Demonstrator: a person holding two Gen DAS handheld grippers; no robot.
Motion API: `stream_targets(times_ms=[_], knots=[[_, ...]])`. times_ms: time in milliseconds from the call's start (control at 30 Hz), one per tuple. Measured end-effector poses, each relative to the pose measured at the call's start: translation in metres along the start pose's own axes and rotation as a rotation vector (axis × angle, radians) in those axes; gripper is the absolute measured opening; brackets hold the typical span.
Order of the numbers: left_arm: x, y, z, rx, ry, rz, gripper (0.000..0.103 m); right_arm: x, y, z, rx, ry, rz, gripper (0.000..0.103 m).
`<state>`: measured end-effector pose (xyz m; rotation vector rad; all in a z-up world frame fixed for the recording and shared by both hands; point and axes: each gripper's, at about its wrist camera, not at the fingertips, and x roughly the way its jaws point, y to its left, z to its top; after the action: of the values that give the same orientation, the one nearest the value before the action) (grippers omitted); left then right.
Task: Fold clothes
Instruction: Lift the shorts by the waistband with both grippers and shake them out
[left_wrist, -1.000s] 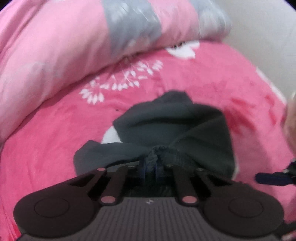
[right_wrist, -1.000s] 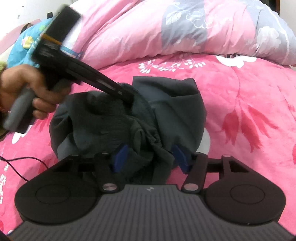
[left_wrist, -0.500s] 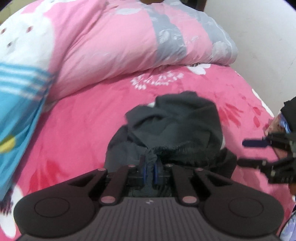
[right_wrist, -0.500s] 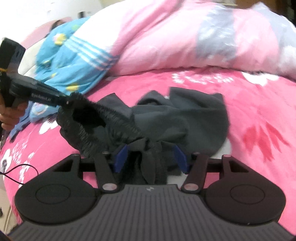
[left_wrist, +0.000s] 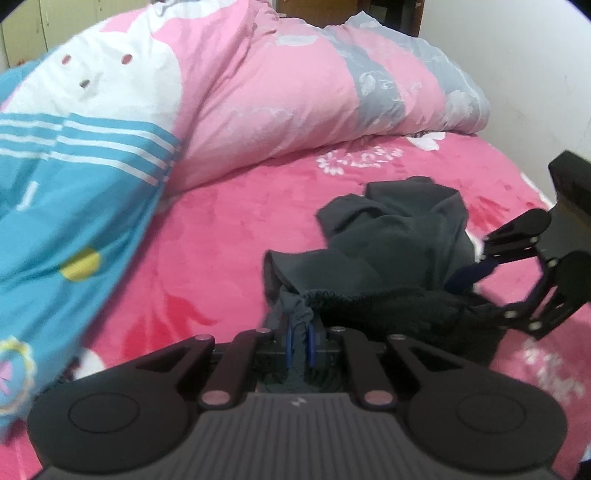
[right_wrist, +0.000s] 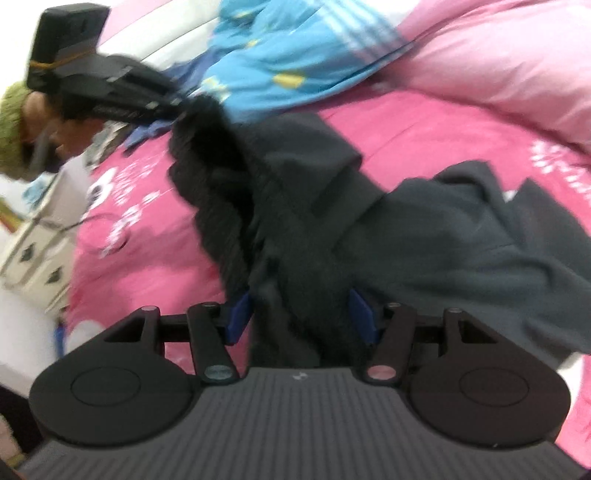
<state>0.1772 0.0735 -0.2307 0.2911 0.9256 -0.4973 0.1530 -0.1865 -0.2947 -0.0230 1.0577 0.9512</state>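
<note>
Pinching a gathered bit of elastic waistband (left_wrist: 388, 302), the left gripper (left_wrist: 300, 345) has its jaws clenched tight on the fabric, blue pads nearly touching w/ cloth bunched between. The right gripper (right_wrist: 301, 314) is diff: jaws stand apart, dark cloth running thru the gap, so not clamped from what the right wrist view shows; cloth looks draped between the pads rather than held.

The garment, dark grey pants or shorts (left_wrist: 399, 236) (can't tell which, too crumpled), is partly lifted at the waist end; rest lies heaped on the pink bed cover (left_wrist: 221, 236), toward the middle of the bed, below the rolled pink quilt (left_wrist: 295, 96) along the head edge. Blue striped bedding (left_wrist: 66, 192) piles at the left edge.

Key relation: the waistband runs as a ribbed band from one gripper across to the other, i.e. its long axis is the line between the two grippers, roughly parallel to the near edge of the bed. The legs trail away from both toward the quilt. In the left wrist view the right gripper (left_wrist: 476, 273) sits at the far end of that band.

Judgement: next move prob. needs the right jaws shut on the band, then both pulled apart so the waist goes taut. Left is already set; right is the one that must act. Risk: cloth slips out of the right gap if pulled first.
</note>
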Motion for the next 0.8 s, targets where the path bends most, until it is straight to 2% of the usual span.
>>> stream_targets(times_ms=[100, 200, 433, 500, 600, 667, 733, 767, 800], knots=[[0.004, 0.018, 0.002, 0.005, -0.016, 0.021, 0.008, 0.011, 0.004, 0.001, -0.041, 0.087, 0.002, 0.058], [0.011, 0.032, 0.005, 0.012, -0.03, 0.011, 0.008, 0.018, 0.008, -0.004, -0.069, 0.136, -0.048, 0.059], [0.034, 0.046, 0.003, 0.031, -0.006, -0.018, 0.009, -0.023, -0.015, -0.01, 0.237, -0.007, -0.082, 0.071], [0.04, 0.05, 0.002, 0.028, -0.001, -0.015, 0.009, -0.035, -0.02, -0.015, 0.306, -0.053, -0.093, 0.081], [0.05, 0.059, 0.003, 0.004, 0.003, -0.031, 0.009, -0.023, -0.025, -0.018, 0.375, -0.047, -0.121, 0.082], [0.057, 0.064, 0.004, -0.02, 0.01, -0.049, 0.01, -0.01, -0.031, -0.022, 0.409, -0.033, -0.085, 0.081], [0.063, 0.069, 0.004, -0.046, 0.022, -0.071, 0.013, 0.0, -0.031, -0.023, 0.431, -0.016, -0.045, 0.068], [0.065, 0.072, 0.004, -0.063, 0.03, -0.086, 0.017, 0.005, -0.031, -0.023, 0.442, -0.008, -0.025, 0.049], [0.065, 0.075, 0.002, -0.082, 0.036, -0.097, 0.019, 0.01, -0.031, -0.024, 0.452, 0.001, -0.004, 0.036]])
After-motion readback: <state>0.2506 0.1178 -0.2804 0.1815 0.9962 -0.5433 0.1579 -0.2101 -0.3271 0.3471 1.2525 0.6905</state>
